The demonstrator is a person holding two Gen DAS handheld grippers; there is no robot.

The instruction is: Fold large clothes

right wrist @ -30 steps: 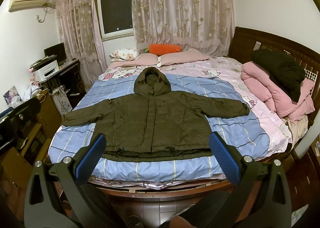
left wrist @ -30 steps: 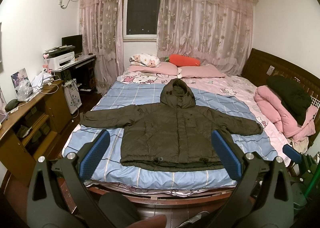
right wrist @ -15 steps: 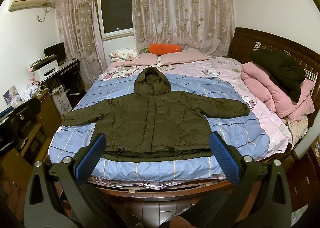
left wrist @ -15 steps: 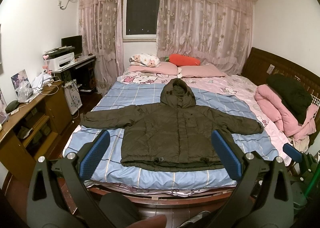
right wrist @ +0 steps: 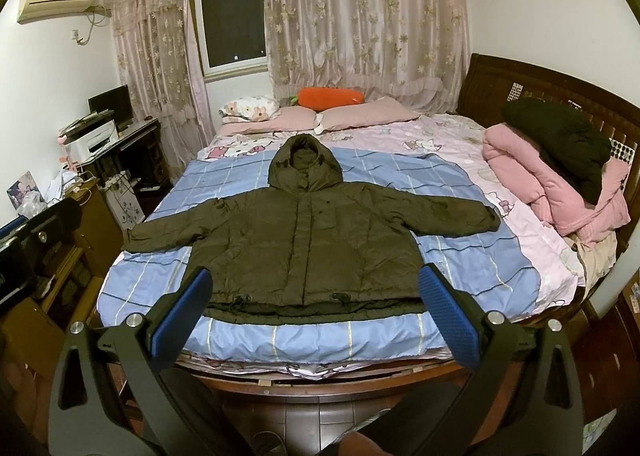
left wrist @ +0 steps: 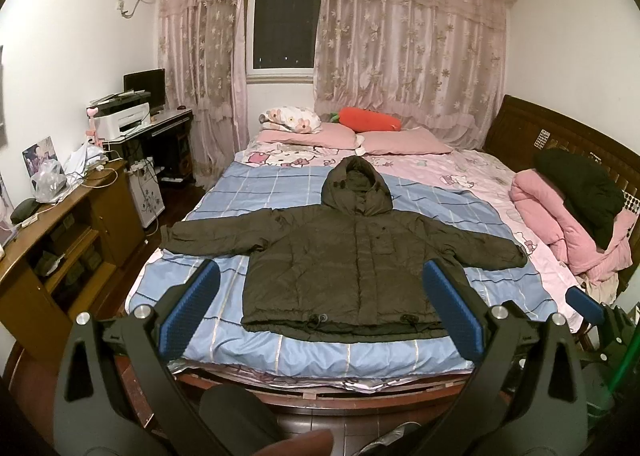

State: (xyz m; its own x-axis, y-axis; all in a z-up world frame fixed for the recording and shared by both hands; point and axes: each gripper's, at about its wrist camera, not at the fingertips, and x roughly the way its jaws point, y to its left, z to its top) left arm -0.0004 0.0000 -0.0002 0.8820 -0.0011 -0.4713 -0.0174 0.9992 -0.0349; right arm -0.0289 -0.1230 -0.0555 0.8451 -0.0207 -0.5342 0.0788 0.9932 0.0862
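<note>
From the left wrist, the left tongs (left wrist: 320,308) stood wide open, holding nothing; the olive hooded jacket (left wrist: 344,252) lay flat at 12 o'clock on the blue checked sheet (left wrist: 256,192) of the bed (left wrist: 280,390), sleeves spread to 9 and 3; the right tongs' blue pad (left wrist: 585,303) showed at 3 o'clock. From the right wrist, the right tongs (right wrist: 314,306) gaped equally, empty; the jacket (right wrist: 308,240) lay ahead, hood toward the pink pillows (right wrist: 360,116); the left tongs (right wrist: 36,236) sat at 9 o'clock.
</note>
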